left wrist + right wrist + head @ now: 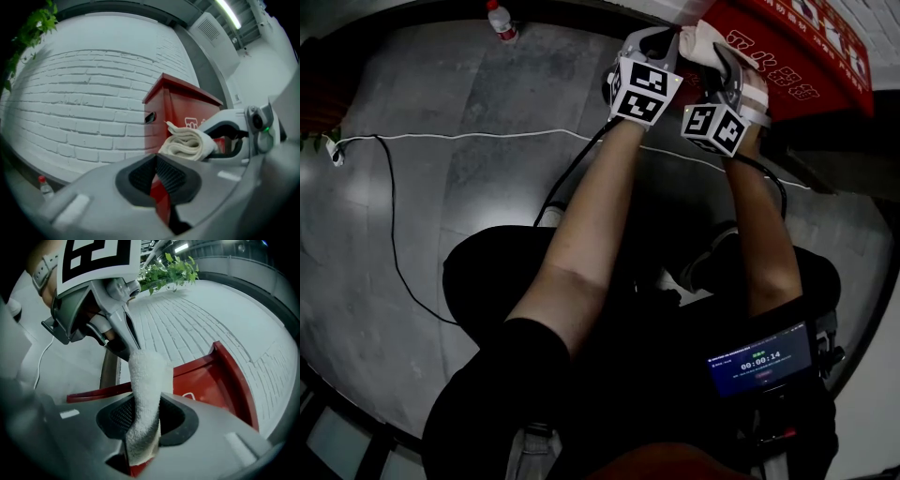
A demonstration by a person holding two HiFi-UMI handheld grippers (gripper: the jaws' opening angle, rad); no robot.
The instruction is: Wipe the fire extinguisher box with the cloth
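Note:
The red fire extinguisher box (797,58) stands against the white brick wall at the top right, and shows as a tall red cabinet (180,110) in the left gripper view. My right gripper (714,54) is shut on a folded white cloth (697,41), held just beside the box's left edge. In the right gripper view the cloth (146,385) rises between the jaws (143,414), with the red box (208,380) close behind. My left gripper (649,39) hangs right beside it, shut (157,165) on nothing. The cloth (187,143) lies just ahead of it.
A water bottle (500,20) stands on the grey floor by the wall, left of the grippers. A white cable (487,137) runs across the floor to a plug near a green plant (313,141). A device with a timer screen (759,360) hangs at the person's waist.

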